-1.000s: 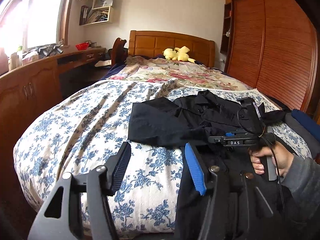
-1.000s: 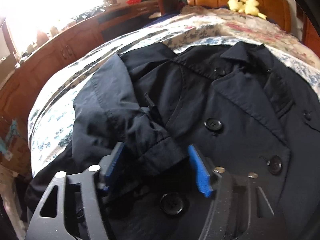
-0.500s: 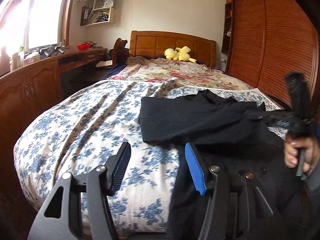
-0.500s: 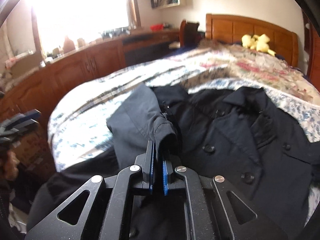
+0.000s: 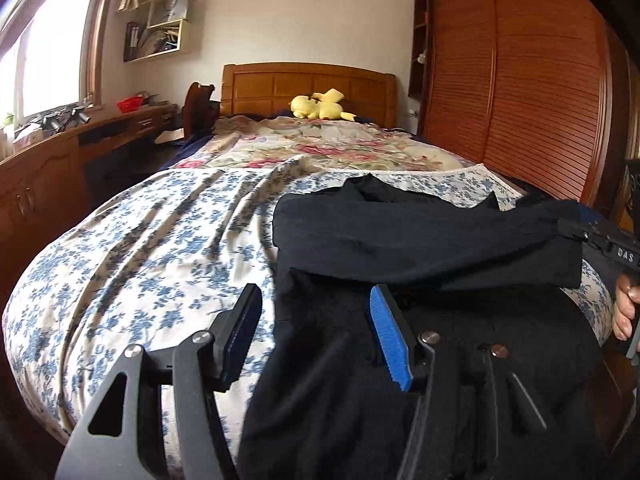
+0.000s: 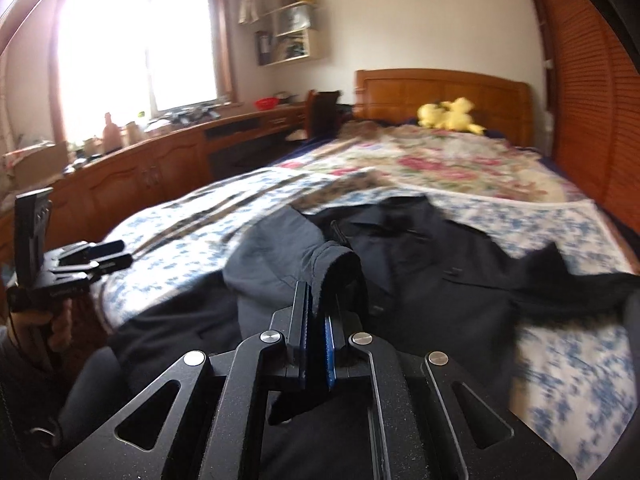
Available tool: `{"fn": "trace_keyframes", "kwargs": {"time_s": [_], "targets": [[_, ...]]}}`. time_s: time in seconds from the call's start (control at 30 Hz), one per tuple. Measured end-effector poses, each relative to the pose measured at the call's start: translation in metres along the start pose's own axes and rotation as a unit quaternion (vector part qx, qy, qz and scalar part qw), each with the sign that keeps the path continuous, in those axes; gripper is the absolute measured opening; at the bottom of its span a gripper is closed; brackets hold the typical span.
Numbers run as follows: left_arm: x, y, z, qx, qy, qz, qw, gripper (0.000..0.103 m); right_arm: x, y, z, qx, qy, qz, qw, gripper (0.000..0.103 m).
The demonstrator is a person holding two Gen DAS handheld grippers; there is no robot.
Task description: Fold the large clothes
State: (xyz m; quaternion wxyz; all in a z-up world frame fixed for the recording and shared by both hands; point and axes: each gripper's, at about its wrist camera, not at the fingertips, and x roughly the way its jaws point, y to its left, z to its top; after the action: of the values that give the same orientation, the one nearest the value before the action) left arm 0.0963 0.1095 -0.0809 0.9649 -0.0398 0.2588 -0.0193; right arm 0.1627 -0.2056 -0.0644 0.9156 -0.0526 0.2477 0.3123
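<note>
Our left gripper (image 5: 316, 332) hangs half open and empty over the near left edge of the black coat (image 5: 360, 380) on the floral bedspread (image 5: 140, 264). To its right, our right gripper (image 6: 316, 320) clamps the coat's sleeve cuff (image 6: 340, 264), lifted across the coat.

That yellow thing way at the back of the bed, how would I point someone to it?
Start at the wooden headboard at the far end of the bed. Right in front of it, past the pink flowered cover, lies a small plush toy. It is the only bright yellow, soft thing there; everything around it is brown wood or patterned bedding.
</note>
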Motion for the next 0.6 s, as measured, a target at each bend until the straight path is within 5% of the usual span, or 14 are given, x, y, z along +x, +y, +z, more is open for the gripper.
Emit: {"fn": "trace_keyframes", "kwargs": {"time_s": [0.6], "targets": [[0.067, -0.044, 0.019, 0.023, 0.011, -0.029, 0.9993, 0.055, -0.035, -0.047, -0.088, 0.06, 0.082, -0.102, 0.99, 0.004]]}}
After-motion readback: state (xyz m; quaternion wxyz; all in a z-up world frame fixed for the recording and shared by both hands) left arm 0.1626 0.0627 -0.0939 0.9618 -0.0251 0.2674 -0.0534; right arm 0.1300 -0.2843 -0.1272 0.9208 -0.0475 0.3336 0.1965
